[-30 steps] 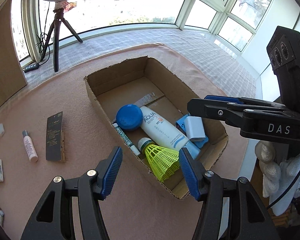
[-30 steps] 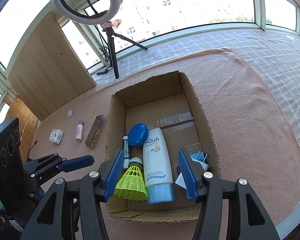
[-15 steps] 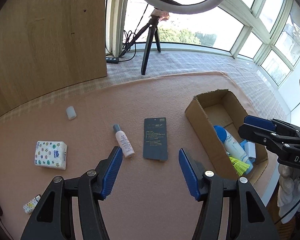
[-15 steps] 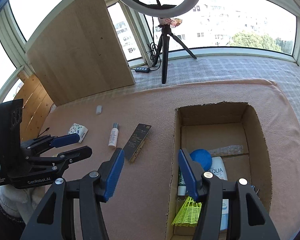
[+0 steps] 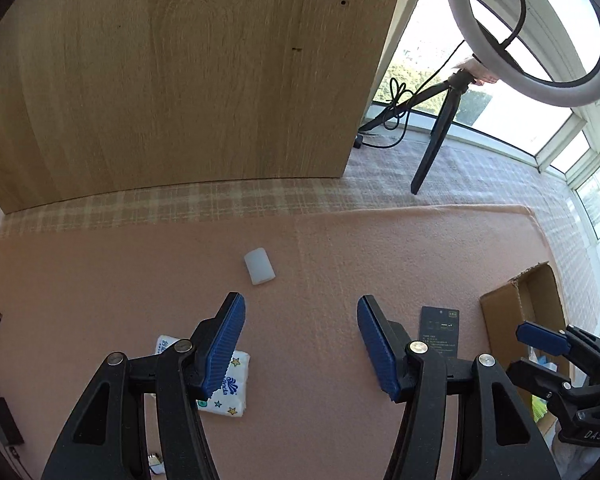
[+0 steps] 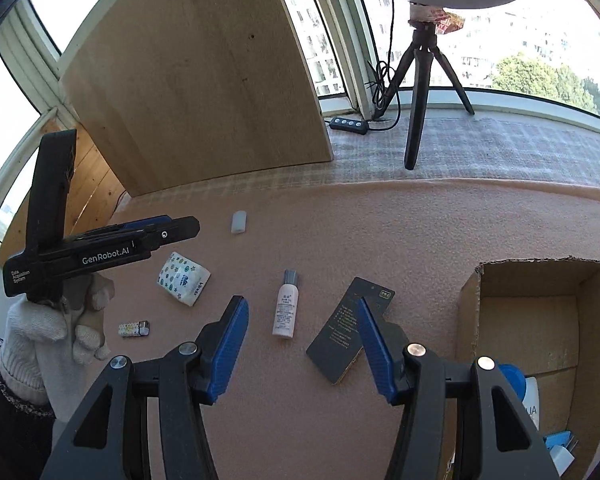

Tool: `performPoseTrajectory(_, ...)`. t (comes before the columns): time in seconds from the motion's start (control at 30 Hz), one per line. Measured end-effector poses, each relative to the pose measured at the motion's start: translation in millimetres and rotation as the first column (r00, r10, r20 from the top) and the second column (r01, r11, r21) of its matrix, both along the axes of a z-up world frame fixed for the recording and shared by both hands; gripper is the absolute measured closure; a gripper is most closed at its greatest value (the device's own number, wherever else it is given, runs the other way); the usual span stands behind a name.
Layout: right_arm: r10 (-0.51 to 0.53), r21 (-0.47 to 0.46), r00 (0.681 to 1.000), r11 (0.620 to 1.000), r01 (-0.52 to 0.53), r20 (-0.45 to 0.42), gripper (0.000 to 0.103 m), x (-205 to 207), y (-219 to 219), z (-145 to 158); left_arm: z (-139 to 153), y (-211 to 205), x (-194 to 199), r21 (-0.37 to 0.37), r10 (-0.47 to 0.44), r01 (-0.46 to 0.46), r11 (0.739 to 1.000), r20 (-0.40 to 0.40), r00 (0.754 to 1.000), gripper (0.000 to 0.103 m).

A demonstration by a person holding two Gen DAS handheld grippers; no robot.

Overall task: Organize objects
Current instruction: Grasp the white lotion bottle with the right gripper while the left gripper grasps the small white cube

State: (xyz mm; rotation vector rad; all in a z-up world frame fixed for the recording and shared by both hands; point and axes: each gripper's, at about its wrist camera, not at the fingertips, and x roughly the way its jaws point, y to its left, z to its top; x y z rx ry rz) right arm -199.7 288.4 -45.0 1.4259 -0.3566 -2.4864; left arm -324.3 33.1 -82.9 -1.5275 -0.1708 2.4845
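1. Left hand-held gripper (image 5: 300, 344) is released, jaws apart over bare pink cloth (image 5: 340, 248); tissue pack (image 5: 228, 384) lies under its left finger
2. Small white cap (image 5: 259, 266) lies just ahead of it
3. Right hand-held gripper (image 6: 302, 344) is released; white bottle (image 6: 286, 310) lies between its fingers, black card (image 6: 348, 336) under its right finger
4. Cardboard box (image 6: 540, 312) sits to its right

Left gripper (image 6: 156, 232): matte black plastic body, white lettering "GenRobot.AI", blue ribbed finger pads (image 5: 226, 344), silver pivot screws. Right gripper (image 6: 302, 344): identical build. Left hand (image 6: 56, 332): white knit glove, dark fuzzy sleeve cuff (image 6: 16, 412).
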Motion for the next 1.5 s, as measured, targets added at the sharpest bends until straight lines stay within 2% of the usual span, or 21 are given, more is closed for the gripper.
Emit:
performPoseTrajectory(0.2, 0.025, -0.013, 0.997, 1.0, -0.024, 0.07, 0.051, -23.1, -19.1, -32.8, -30.3, -6.6, -39.3, 0.012, 0.038, -0.038, 0.999, 0.047, 0.998, 0.041)
performPoseTrajectory(0.43, 0.045, 0.004, 0.992, 0.999, -0.046, 0.121, 0.051, -42.5, -37.5, -62.9, -73.1, -3.5, -70.6, -0.037, 0.069, -0.065, 0.997, 0.118, 0.991, 0.041)
performPoseTrajectory(0.63, 0.06, 0.008, 0.987, 0.998, -0.061, 0.152, 0.051, -52.2, -45.8, -77.6, -93.5, 0.6, -80.4, -0.067, 0.067, -0.058, 0.996, 0.142, 0.988, 0.041)
performPoseTrajectory(0.73, 0.075, 0.022, 0.984, 0.997, -0.08, 0.162, 0.052, -55.9, -51.3, -83.1, -96.0, 2.5, -80.9, -0.086, 0.067, -0.056, 0.995, 0.132, 0.989, 0.047)
performPoseTrajectory(0.87, 0.102, 0.052, 0.979, 0.992, -0.112, 0.177, 0.062, -59.6, -61.9, -89.6, -97.9, 3.1, -81.4, -0.11, 0.071, -0.057, 0.992, 0.121, 0.99, 0.064)
performPoseTrajectory(1.13, 0.124, 0.09, 0.973, 0.986, -0.143, 0.196, 0.074, -61.9, -76.7, -98.2, -98.2, 3.8, -80.4, -0.098, 0.057, -0.046, 0.994, 0.112, 0.992, 0.081)
performPoseTrajectory(1.2, 0.128, 0.094, 0.972, 0.984, -0.149, 0.198, 0.084, -61.4, -78.7, -98.9, -97.8, 5.4, -79.1, -0.096, 0.058, -0.048, 0.994, 0.108, 0.992, 0.086)
performPoseTrajectory(1.37, 0.126, 0.1, 0.974, 0.984, -0.146, 0.187, 0.085, -56.5, -79.6, -98.4, -94.8, 9.3, -72.4, -0.074, 0.057, -0.049, 0.996, 0.106, 0.993, 0.095)
performPoseTrajectory(1.5, 0.126, 0.085, 0.975, 0.986, -0.144, 0.182, 0.085, -50.5, -76.2, -94.7, -88.8, 10.0, -63.2, -0.051, 0.052, -0.046, 0.998, 0.112, 0.992, 0.096)
